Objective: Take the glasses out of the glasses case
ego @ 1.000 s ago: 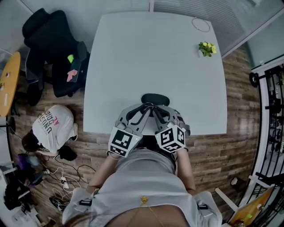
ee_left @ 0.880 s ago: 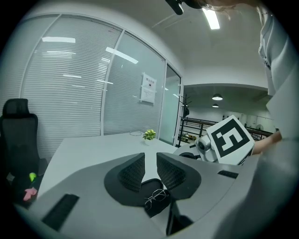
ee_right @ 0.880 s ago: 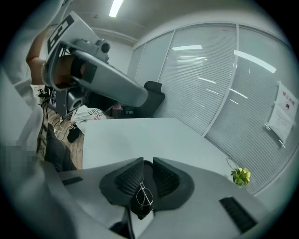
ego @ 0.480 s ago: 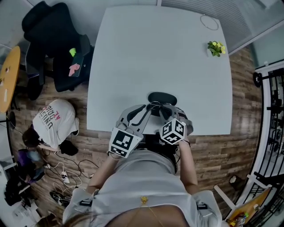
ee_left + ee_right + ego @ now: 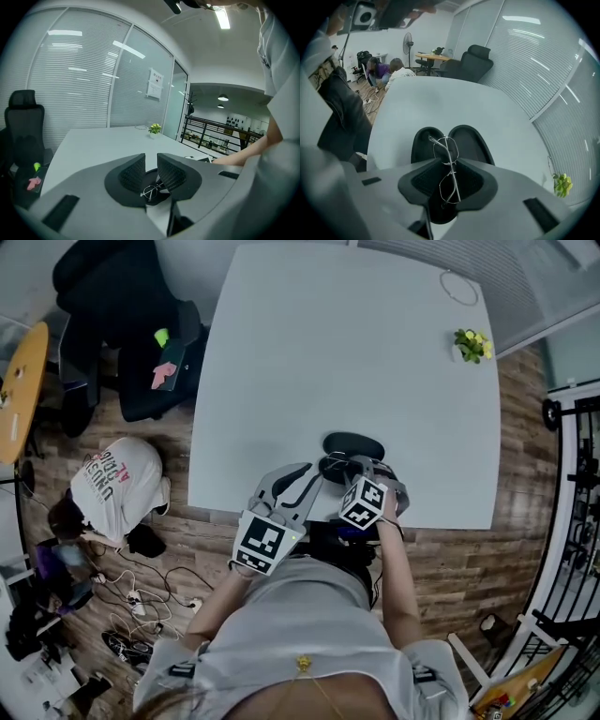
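Turned on its side since a second ago, the right gripper [image 5: 450, 161] pinches the glasses [image 5: 448, 154] by the bridge just above the open case [image 5: 471, 140], while the left gripper [image 5: 151, 168] stands narrowly apart and empty beside it, so removal looks nearly done.

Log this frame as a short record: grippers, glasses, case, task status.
left gripper: jaws apart, gripping nothing
right gripper: jaws shut on the glasses
glasses: thin wire frame, pinched near the bridge
glasses case: black, lying open on the white table
task status: glasses appear to be out of the case, held and not yet set down
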### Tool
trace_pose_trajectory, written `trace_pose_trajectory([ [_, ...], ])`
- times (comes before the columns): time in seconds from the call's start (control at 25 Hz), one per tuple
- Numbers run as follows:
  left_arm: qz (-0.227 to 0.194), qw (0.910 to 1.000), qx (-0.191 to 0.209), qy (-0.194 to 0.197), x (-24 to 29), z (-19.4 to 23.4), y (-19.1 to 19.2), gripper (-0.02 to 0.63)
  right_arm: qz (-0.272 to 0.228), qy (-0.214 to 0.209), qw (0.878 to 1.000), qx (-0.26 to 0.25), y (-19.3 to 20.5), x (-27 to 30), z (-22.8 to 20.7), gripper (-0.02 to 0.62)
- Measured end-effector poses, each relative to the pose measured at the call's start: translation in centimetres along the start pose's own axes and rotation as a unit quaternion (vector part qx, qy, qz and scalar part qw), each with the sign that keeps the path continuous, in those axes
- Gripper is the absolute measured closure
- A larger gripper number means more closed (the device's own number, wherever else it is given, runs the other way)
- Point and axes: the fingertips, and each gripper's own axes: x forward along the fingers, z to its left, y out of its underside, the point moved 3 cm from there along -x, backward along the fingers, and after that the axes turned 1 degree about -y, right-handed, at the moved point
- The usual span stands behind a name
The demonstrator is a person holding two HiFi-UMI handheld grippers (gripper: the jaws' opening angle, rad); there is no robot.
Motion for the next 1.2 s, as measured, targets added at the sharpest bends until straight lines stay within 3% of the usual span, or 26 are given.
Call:
trace_pose_trajectory([
  [0.2,0.002,1.0,-0.005,-0.005,-0.5,0.2,0.4,0.517,0.031,-0.003,0.999,-0.031,1.2,1.8,0.2,0.504],
  [0.64,0.002,1.0,-0.006,-0.005,-0.6,0.5,0.5,0.517,0.021,-0.005,0.999,-0.044,1.2,1.8,-0.1,0.549],
  [1.2,0.004,0.9999,0.005,0.012,-0.1,-0.2,0.6,0.517,-0.009,0.025,0.999,-0.04,-1.5,-3.9,-2.4,0.551],
])
